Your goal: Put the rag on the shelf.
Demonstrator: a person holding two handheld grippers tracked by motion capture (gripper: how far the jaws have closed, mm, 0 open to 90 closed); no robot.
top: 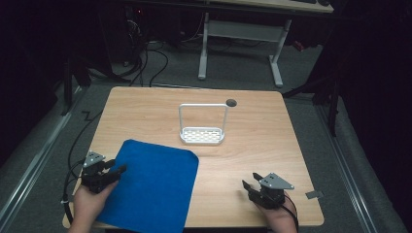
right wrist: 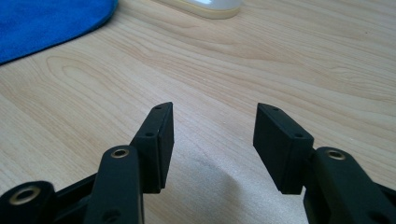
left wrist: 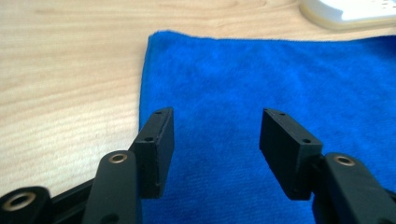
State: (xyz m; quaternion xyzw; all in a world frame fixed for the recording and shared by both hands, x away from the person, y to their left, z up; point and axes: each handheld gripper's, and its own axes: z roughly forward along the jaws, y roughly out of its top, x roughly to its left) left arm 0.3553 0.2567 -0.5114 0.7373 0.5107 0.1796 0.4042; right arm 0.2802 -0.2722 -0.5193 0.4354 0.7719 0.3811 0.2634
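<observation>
A blue cloth (top: 150,187) lies flat on the near left part of the wooden table (top: 252,126). My left gripper (top: 115,167) rests at the cloth's left edge, jaws open and empty, pointing over the blue cloth (left wrist: 261,88). My right gripper (top: 248,180) sits near the table's front right, open with nothing between its fingers, above bare wood (right wrist: 280,60). A white rack (top: 202,133) with a tall wire handle stands in the middle of the table, beyond the cloth.
A dark round hole (top: 231,102) marks the table behind the rack. The rack's base (left wrist: 350,14) shows at the top right of the left gripper view. A white desk frame (top: 243,34) stands on the floor beyond the table.
</observation>
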